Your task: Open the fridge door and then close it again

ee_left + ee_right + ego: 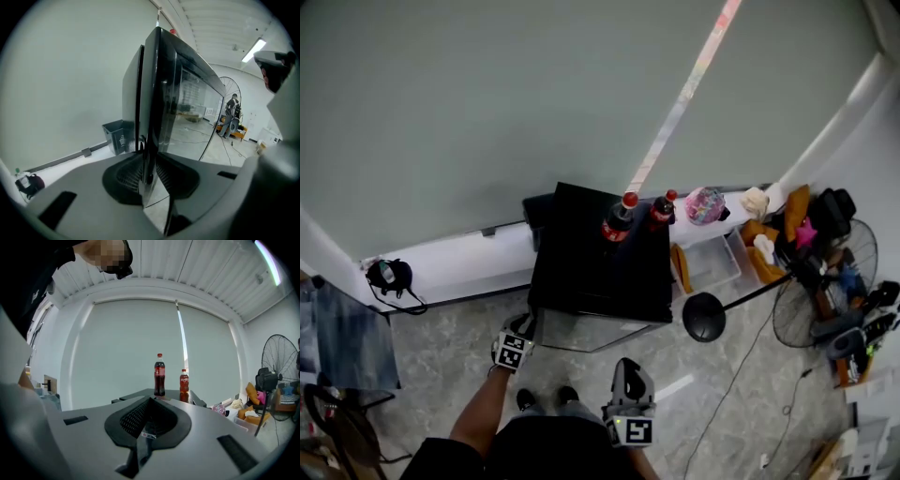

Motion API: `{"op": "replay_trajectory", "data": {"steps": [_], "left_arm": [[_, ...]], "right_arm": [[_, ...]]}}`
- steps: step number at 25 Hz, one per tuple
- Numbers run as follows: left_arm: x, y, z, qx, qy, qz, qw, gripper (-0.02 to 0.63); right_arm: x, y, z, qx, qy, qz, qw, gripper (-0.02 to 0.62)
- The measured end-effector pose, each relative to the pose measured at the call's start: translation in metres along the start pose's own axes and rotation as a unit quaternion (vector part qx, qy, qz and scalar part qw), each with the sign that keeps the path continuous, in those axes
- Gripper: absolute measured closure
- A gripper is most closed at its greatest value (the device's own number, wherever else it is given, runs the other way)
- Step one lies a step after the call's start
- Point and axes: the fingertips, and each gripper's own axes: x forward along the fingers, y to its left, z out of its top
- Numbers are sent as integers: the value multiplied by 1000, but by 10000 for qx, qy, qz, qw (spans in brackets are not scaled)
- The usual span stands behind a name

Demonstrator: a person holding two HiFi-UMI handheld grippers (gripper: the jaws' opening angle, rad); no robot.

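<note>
The fridge door (595, 331), low at centre frame, is pinched at its thin edge by the left gripper (149, 174) and may slip free mid-swing, or a jerk may topple the cola bottles (619, 220) on top; the right gripper (149, 411) is clenched, empty.

The fridge (598, 262) is a small black cabinet. It stands upright on the floor with its back to the pale wall. The fridge door (187, 105) is a black-framed, reflective glass panel, upright and facing me. It sits close against the cabinet, with a thin line showing between them. I cannot tell whether it is fully seated. Its left-hand edge runs between the jaws of my left gripper (149, 161), whose pads bear on it.
</note>
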Motion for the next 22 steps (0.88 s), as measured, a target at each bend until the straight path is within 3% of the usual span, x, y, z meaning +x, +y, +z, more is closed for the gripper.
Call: {"op": "replay_trajectory", "data": {"steps": [6,11,17,22], "left_arm": [[4,1,2,-4,-41,-90,10000,525],[-5,5,6,-292,-192,149,9993,553],[-51,6,39,-566,-950,506,9926,594],[-109,0,91,-523,-1783,753,9797,598]], "right_arm": [[2,-3,-1,24,24,-163,9999,589],[8,-8,9,97,-17,-220,9997,589],[10,-10,15,172,-196,-87,9996,589],[9,-7,14,253,-302,20,9992,589]]}}
